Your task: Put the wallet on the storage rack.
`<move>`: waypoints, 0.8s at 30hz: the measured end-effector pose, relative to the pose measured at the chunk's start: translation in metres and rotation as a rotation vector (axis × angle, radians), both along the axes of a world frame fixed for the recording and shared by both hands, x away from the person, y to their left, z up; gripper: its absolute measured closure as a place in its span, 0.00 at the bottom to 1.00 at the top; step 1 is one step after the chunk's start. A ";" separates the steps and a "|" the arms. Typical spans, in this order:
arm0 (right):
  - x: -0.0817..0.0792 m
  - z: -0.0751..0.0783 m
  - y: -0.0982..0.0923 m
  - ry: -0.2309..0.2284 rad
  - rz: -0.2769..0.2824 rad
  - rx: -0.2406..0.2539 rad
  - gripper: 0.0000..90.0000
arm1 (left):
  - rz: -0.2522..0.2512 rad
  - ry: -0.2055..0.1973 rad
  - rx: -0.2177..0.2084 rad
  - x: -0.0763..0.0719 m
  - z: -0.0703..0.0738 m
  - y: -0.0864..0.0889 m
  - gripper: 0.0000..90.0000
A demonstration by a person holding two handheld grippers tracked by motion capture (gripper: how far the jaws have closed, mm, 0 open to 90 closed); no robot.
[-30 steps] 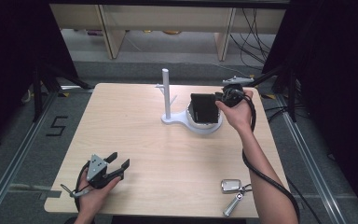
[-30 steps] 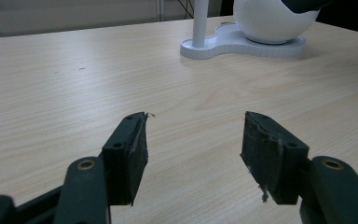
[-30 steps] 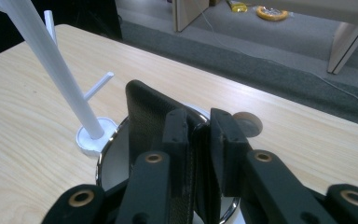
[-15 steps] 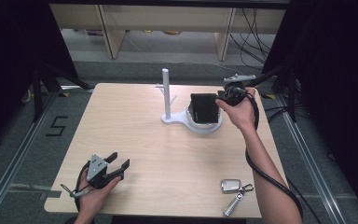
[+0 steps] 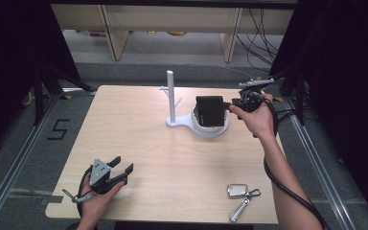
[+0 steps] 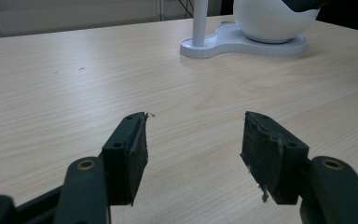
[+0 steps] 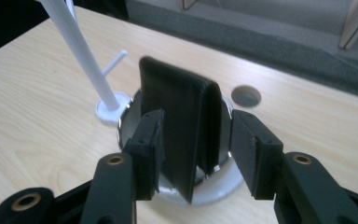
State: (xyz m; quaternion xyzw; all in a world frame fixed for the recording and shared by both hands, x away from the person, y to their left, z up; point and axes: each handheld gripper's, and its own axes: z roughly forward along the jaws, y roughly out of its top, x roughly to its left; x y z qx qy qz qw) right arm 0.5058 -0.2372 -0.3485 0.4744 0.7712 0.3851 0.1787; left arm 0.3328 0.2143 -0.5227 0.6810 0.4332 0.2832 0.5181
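High view: right claw (image 5: 230,106) has released the wallet (image 5: 210,111).

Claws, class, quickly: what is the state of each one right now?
Left claw: open, empty, low over the table.
Right claw: open, astride the black wallet, not clamped.

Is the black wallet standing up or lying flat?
Standing up: the wallet stands on edge, folded, in the white bowl, between the right gripper's open jaws.
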 end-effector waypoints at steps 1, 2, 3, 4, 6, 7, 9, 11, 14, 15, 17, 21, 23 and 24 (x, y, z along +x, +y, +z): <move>-0.003 -0.001 -0.005 0.011 0.000 0.007 0.63 | 0.000 0.000 0.001 0.000 0.000 0.000 0.44; -0.008 -0.001 -0.013 0.051 -0.018 0.018 0.66 | 0.000 0.001 0.001 0.000 0.000 0.000 0.44; -0.010 -0.002 -0.018 0.051 -0.010 0.007 0.67 | -0.003 -0.003 -0.005 0.001 0.000 0.000 0.44; -0.010 -0.002 -0.018 0.051 -0.010 0.007 0.67 | 0.000 0.001 -0.003 0.001 0.000 0.000 0.44; -0.018 -0.006 -0.030 0.091 -0.032 -0.003 0.70 | 0.002 0.003 -0.002 0.001 0.000 0.000 0.44; -0.018 -0.006 -0.030 0.091 -0.032 -0.003 0.70 | 0.003 0.005 -0.004 0.001 0.000 0.000 0.44; -0.025 -0.012 -0.040 0.117 -0.036 -0.024 0.73 | 0.006 0.008 -0.005 0.001 0.000 0.000 0.44; -0.034 -0.022 -0.054 0.141 -0.037 -0.025 0.76 | 0.012 0.020 0.003 0.001 0.001 0.000 0.44; -0.044 -0.031 -0.067 0.216 -0.064 -0.026 0.79 | 0.007 0.011 -0.010 0.003 0.000 0.000 0.44; -0.046 -0.033 -0.070 0.237 -0.059 -0.026 0.79 | 0.007 0.013 -0.010 0.003 0.000 0.000 0.44; -0.048 -0.036 -0.075 0.231 -0.049 -0.038 0.80 | 0.006 0.015 -0.011 0.003 0.000 0.000 0.44; -0.056 -0.047 -0.088 0.238 -0.056 -0.047 0.81 | 0.009 0.016 -0.007 0.003 0.000 -0.001 0.44; -0.060 -0.048 -0.091 0.260 -0.072 -0.043 0.81 | 0.009 0.014 -0.002 0.003 0.000 -0.001 0.44; -0.063 -0.051 -0.095 0.246 -0.080 -0.050 0.81 | 0.009 0.014 -0.003 0.003 0.000 -0.001 0.44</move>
